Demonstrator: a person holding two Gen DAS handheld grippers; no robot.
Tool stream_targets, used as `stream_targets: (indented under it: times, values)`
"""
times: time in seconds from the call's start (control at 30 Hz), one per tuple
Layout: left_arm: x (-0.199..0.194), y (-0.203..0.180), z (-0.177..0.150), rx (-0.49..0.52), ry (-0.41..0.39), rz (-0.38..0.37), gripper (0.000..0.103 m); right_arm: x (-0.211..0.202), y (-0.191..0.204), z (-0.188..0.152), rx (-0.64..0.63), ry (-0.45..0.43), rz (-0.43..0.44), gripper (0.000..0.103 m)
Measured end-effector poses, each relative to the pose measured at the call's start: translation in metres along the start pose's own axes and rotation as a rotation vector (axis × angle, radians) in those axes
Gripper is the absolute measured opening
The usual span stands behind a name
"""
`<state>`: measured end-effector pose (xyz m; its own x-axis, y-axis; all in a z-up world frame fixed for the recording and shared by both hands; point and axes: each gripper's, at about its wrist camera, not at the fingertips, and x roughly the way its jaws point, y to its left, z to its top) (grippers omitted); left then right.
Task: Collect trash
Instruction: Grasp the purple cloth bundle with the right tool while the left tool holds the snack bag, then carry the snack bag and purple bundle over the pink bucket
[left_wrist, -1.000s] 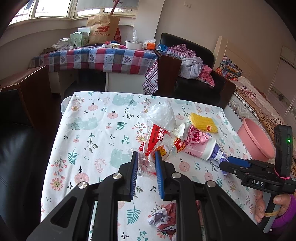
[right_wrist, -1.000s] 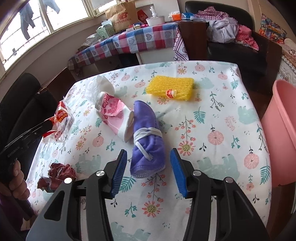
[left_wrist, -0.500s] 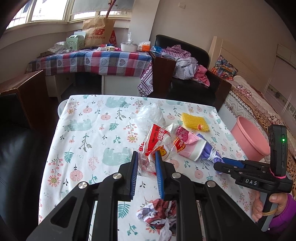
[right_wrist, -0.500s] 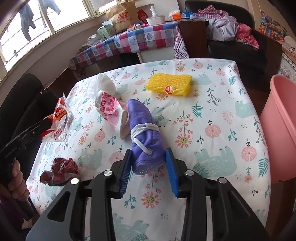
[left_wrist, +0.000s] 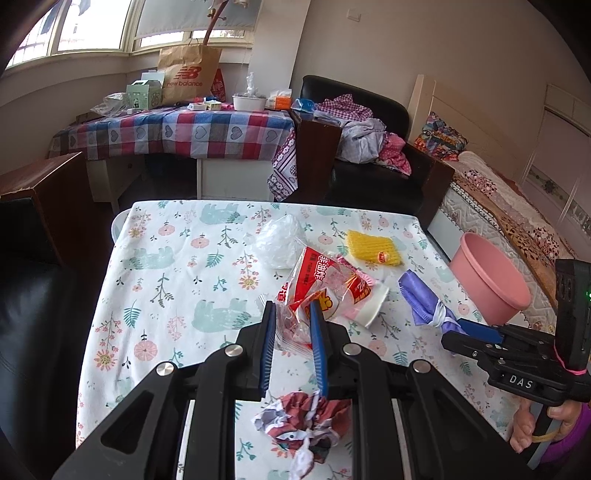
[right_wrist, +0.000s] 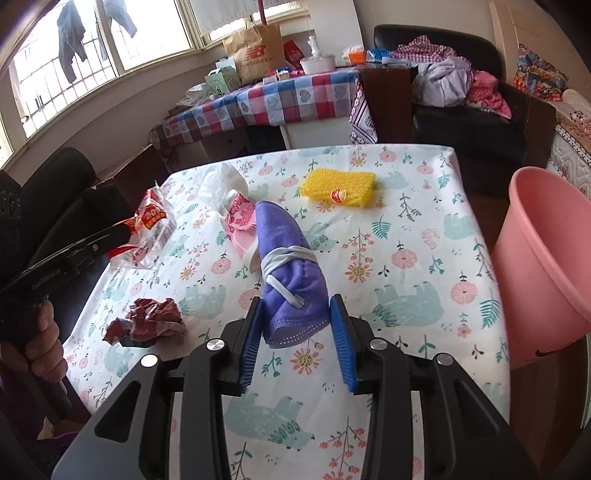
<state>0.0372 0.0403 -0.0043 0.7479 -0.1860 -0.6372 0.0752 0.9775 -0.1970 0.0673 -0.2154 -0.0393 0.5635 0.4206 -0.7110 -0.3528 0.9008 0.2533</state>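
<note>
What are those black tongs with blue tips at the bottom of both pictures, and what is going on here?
They are hand-held grabbing tools, one per hand, each with its own camera looking along its two fingers. The left gripper pinches a clear plastic snack wrapper. The right gripper has just closed its fingers on a rolled purple face mask. On the flowered tablecloth lie a yellow sponge, a pink paper cup, a white plastic bag and crumpled paper. A pink bin waits beside the table.

Checked side table (left_wrist: 192, 134) — black armchair (right_wrist: 469, 114) beside.
</note>
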Motion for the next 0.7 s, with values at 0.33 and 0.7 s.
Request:
stream_targets:
  times: [0.33,0.7]
  values:
    - [-0.005,-0.024,0.005,0.022,-0.021,-0.032,0.017,-0.022,-0.006,0.001,0.006,-0.055,-0.005,0.037]
    - [0.000,-0.061,0.016,0.065,-0.037,-0.085,0.017,-0.043,-0.029,-0.001,0.059,-0.111,-0.032,0.037]
